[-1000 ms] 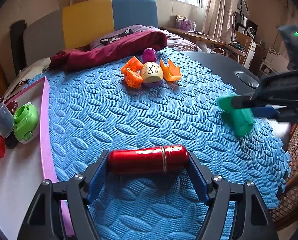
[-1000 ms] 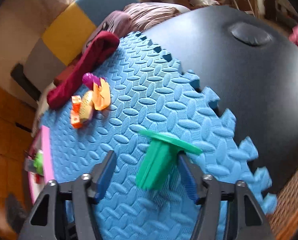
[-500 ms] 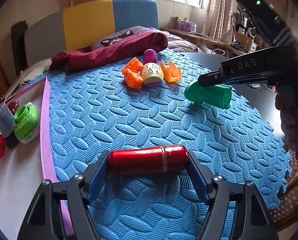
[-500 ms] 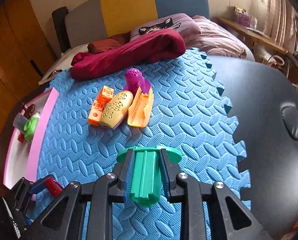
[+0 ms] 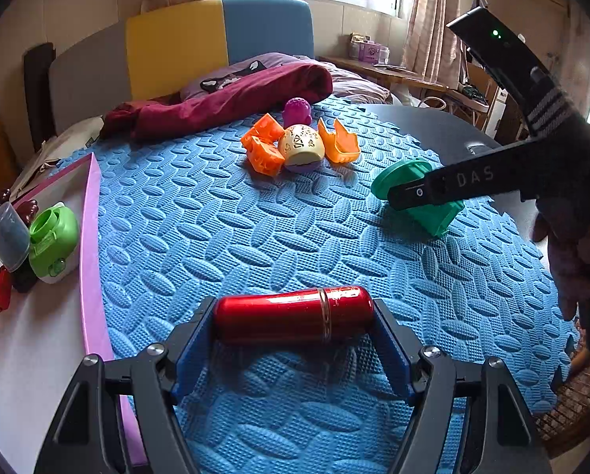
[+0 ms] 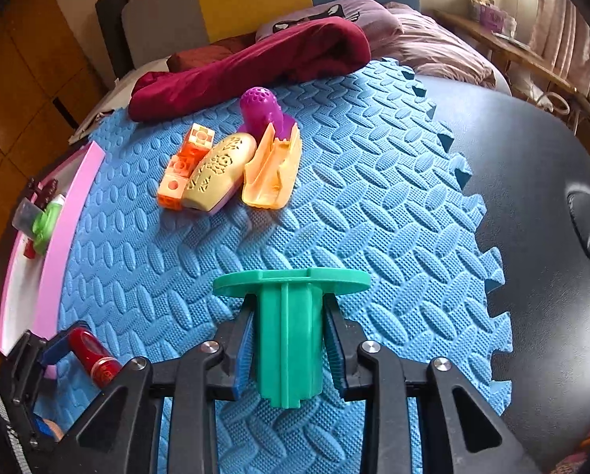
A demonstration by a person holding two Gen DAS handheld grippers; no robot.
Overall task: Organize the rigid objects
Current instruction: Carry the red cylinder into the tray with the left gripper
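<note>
A glossy red cylinder (image 5: 291, 318) lies crosswise just over the blue foam mat (image 5: 223, 237), and my left gripper (image 5: 293, 316) is shut on its two ends. The right wrist view shows that cylinder (image 6: 93, 359) at lower left. My right gripper (image 6: 289, 316) grips the ribbed stem of a green flanged piece (image 6: 289, 339), pads pressing both sides, its jaws just starting to ease open. In the left wrist view the green piece (image 5: 405, 170) is low over the mat's right side, under the right gripper (image 5: 413, 193).
Orange blocks (image 5: 263, 146), a cream patterned shell (image 5: 300, 146), an orange half-shell (image 5: 340, 144) and a purple toy (image 5: 296, 108) cluster at the far middle. A pink-rimmed white tray (image 5: 91, 237) at left holds a green container (image 5: 53, 237) and small items. A maroon cloth (image 5: 231, 98) lies behind.
The right gripper rolled upright and carried the green piece from the mat's right edge inward toward the toy cluster, now with its flange facing away. The left gripper and red cylinder stayed put.
</note>
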